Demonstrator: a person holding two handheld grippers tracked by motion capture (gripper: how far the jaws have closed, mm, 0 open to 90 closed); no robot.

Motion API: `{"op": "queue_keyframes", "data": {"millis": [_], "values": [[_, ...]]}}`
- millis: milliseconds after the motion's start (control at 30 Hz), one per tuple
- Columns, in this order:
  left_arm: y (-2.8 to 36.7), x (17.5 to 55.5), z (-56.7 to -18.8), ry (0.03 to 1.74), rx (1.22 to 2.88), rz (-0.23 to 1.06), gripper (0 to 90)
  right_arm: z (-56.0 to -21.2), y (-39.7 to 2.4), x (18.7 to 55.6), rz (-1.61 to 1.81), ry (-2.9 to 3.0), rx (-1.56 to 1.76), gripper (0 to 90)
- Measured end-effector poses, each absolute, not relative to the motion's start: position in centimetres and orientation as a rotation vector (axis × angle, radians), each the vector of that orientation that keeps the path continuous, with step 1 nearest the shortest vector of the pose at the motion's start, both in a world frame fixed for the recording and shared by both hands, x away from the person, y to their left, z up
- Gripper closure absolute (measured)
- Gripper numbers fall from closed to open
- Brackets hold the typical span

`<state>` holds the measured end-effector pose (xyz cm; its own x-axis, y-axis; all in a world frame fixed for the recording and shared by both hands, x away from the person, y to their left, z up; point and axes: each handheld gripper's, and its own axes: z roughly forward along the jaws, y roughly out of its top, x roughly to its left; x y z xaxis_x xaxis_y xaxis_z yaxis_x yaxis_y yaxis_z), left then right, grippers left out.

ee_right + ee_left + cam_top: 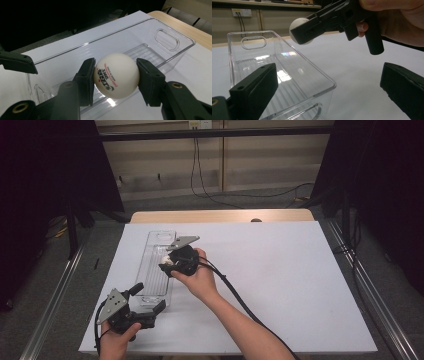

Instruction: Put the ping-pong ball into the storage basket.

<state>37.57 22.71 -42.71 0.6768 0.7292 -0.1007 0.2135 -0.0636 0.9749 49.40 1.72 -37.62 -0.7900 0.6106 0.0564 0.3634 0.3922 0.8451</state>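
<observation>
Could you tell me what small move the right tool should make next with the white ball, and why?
Probably lower the right tool slightly and open it. It is shut on the white printed table tennis ball, held above the long clear plastic bin, which looks empty. The left tool is open at the bin's near end, apart from the ball.

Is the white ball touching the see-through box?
Apart. The left gripper view shows the white ball, pinched in the right gripper, up in the air above the see-through box's rim.
</observation>
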Motion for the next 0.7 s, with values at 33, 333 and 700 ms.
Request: {"op": "queue_keyframes", "data": {"millis": [33,333,700], "values": [[22.7,37.6,-42.7,0.787,1.618,0.506,1.6,-37.7,1.8,49.4,1.355,2.387,0.860,51.4],[22.9,37.6,-42.7,0.783,1.625,0.510,1.6,-38.1,2.4,49.4,1.358,2.398,0.848,51.4],[22.8,37.6,-42.7,0.784,1.624,0.506,1.6,-38.2,3.0,49.5,1.365,2.406,0.846,51.4]]}}
